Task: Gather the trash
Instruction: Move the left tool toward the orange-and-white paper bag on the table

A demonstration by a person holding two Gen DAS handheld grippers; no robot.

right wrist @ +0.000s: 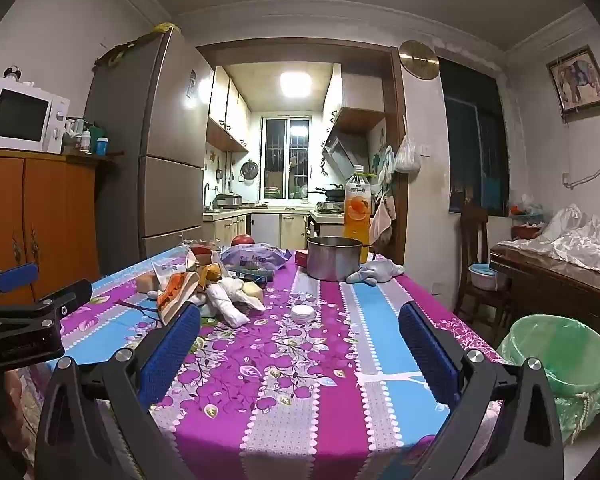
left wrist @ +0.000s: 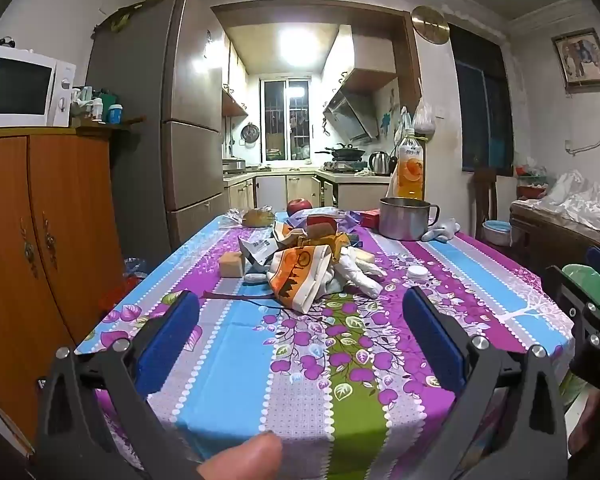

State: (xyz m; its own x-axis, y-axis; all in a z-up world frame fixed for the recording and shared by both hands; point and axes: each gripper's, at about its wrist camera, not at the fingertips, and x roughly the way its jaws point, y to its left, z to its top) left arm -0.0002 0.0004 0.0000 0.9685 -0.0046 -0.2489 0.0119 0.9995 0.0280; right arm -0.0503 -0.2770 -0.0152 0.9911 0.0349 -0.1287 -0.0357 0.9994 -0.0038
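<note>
Hovering wide apart and holding nothing, the blue pads of the left gripper (left wrist: pixel 300 312), just above the near edge of the table (left wrist: pixel 236 344), with a thumb (left wrist: pixel 244 458) showing below the camera. Likewise spread and holding nothing, the right gripper (right wrist: pixel 300 316), poised over the same near edge, bare flowered cloth lying between and ahead of both sets of fingers.

Lying straight ahead of the left gripper and ahead-left of the right one, the trash pile (left wrist: pixel 308 268): an orange-printed wrapper (left wrist: pixel 296 276), crumpled white tissue (left wrist: pixel 360 274) touching it on the right, torn packaging behind. Sitting just left of the pile, a tan block (left wrist: pixel 231 264); just right of it, a small white lid (right wrist: pixel 302 313), ahead between the right gripper's fingers.

Standing beyond, toward the far edge, a steel pot (right wrist: pixel 334 258) with a grey-blue cloth (right wrist: pixel 376 272) beside it, a juice bottle (right wrist: pixel 357 204) behind, a red apple (left wrist: pixel 299 205) and a purple bag (right wrist: pixel 256 258).

Showing fully only in the right wrist view, a green-lined bin (right wrist: pixel 560 364) off the table's right edge, low beside the right finger; peeking into the left wrist view only as a green rim behind the other tool. Appearing at the left margin of the right wrist view, the left gripper's body.

Standing left of the table, a wooden cabinet (left wrist: pixel 28 240) and fridge (left wrist: pixel 172 120); right, a chair (right wrist: pixel 476 248).
</note>
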